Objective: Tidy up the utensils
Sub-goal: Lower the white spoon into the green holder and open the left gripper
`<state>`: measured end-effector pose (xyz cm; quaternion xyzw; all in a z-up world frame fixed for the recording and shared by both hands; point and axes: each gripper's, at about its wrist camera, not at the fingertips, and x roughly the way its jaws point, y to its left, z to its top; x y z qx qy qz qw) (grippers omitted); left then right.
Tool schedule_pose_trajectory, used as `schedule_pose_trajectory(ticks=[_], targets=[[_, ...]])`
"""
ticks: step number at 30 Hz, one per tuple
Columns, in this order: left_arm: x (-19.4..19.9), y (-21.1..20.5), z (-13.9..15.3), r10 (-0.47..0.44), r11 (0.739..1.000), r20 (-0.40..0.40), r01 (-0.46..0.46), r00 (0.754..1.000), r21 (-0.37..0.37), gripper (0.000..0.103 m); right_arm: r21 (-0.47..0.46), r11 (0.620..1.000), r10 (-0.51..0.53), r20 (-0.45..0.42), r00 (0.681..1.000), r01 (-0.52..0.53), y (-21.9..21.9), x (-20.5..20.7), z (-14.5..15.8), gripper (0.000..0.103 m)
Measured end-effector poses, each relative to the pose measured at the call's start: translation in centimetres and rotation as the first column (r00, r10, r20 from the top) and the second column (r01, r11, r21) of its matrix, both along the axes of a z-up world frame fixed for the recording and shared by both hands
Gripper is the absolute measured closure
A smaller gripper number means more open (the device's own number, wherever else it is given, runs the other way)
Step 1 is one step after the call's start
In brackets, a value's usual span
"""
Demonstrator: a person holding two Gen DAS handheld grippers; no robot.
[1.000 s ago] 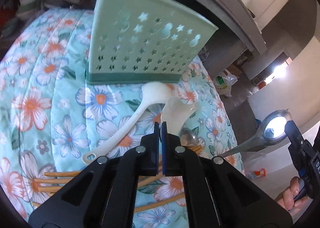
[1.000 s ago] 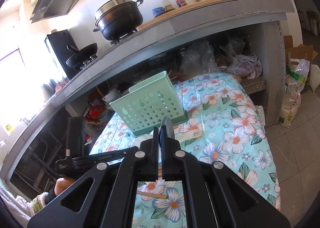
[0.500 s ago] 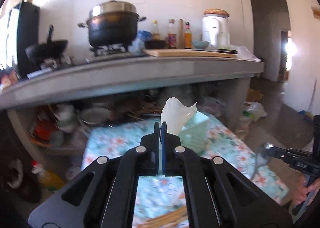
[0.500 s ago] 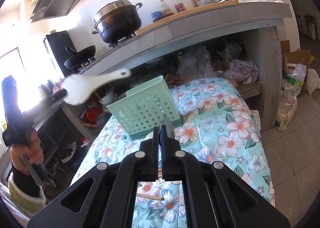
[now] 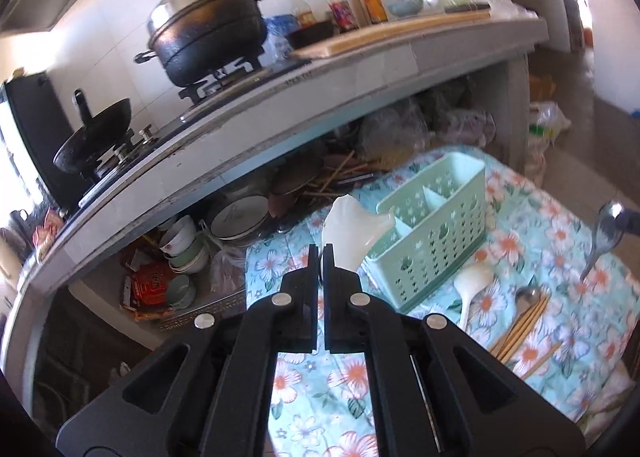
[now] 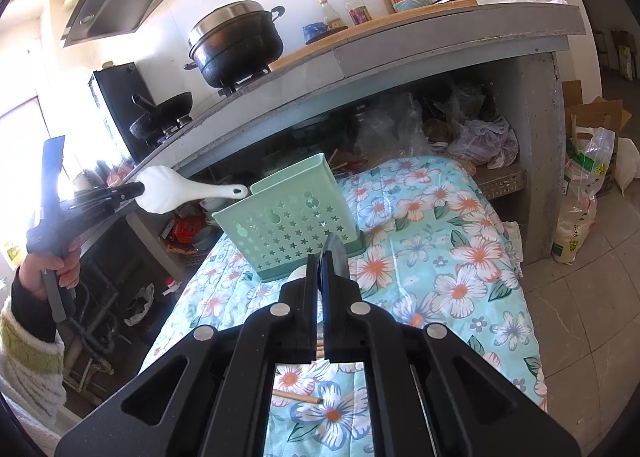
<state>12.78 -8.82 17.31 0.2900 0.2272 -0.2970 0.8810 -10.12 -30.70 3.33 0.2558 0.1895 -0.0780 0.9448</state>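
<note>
My left gripper (image 5: 321,253) is shut on the wide end of a white plastic spoon (image 5: 348,229) and holds it in the air. The right wrist view shows that spoon (image 6: 176,195) lying level at the left, handle toward the green star-holed caddy (image 6: 292,221). My right gripper (image 6: 320,261) is shut on a metal spoon (image 6: 334,253), which is also seen raised at the right edge (image 5: 604,233). The caddy (image 5: 432,233) stands on the floral cloth, with its dividers showing. Beside it lie another white spoon (image 5: 472,289), a metal spoon (image 5: 528,293) and chopsticks (image 5: 524,329).
A grey concrete counter (image 6: 440,45) overhangs the far side and carries a black pot (image 6: 236,45), a wok (image 6: 160,121) and bottles. Bowls (image 5: 184,249) and bags crowd the shelf under it. The floral table (image 6: 440,257) drops to a tiled floor with sacks (image 6: 580,209) at the right. A sleeved hand (image 6: 44,265) grips the left tool.
My left gripper has lifted the white spoon well up off the table and rolled, so the counter and stove came into its view. The right gripper and its metal spoon stayed put.
</note>
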Motion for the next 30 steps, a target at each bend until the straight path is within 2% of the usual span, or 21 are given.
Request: schedule_pose_trajectory(ticks=[3, 10, 14, 17, 24, 27, 30], targets=[[0.4, -1.1, -0.4, -0.022, 0.996, 0.002, 0.022, 1.0, 0.086, 0.103, 0.004, 1.0, 0.005, 0.006, 1.0, -0.005, -0.1, -0.1, -0.2, 0.101], [2.9, -3.8, -0.6, -0.04, 0.972, -0.078, 0.057, 0.996, 0.226, 0.103, -0.001, 1.0, 0.018, 0.03, 0.999, -0.018, -0.5, -0.4, 0.1, 0.101], [4.4, -5.2, -0.7, -0.024, 0.961, -0.127, 0.057, 0.992, 0.27, 0.103, -0.02, 0.999, 0.029, 0.053, 0.998, -0.028, -1.1, -0.5, 1.2, 0.101], [5.5, -5.7, -0.9, -0.013, 0.968, -0.183, 0.058, 0.983, 0.244, 0.101, -0.04, 0.998, 0.047, 0.085, 0.995, -0.044, -1.5, -0.4, 2.6, 0.101], [7.4, -5.0, -1.7, -0.006, 0.996, -0.313, 0.032, 0.95, 0.078, 0.096, -0.084, 0.991, 0.112, 0.154, 0.982, -0.1, -1.8, 0.7, 6.6, 0.101], [8.2, -4.6, -2.2, -0.015, 1.0, -0.379, 0.016, 0.925, -0.002, 0.09, -0.097, 0.987, 0.141, 0.182, 0.973, -0.125, -1.7, 1.7, 8.3, 0.101], [8.8, -4.0, -2.7, -0.028, 0.998, -0.411, 0.0, 0.911, -0.069, 0.079, -0.113, 0.983, 0.164, 0.207, 0.964, -0.143, -1.7, 3.0, 9.9, 0.101]])
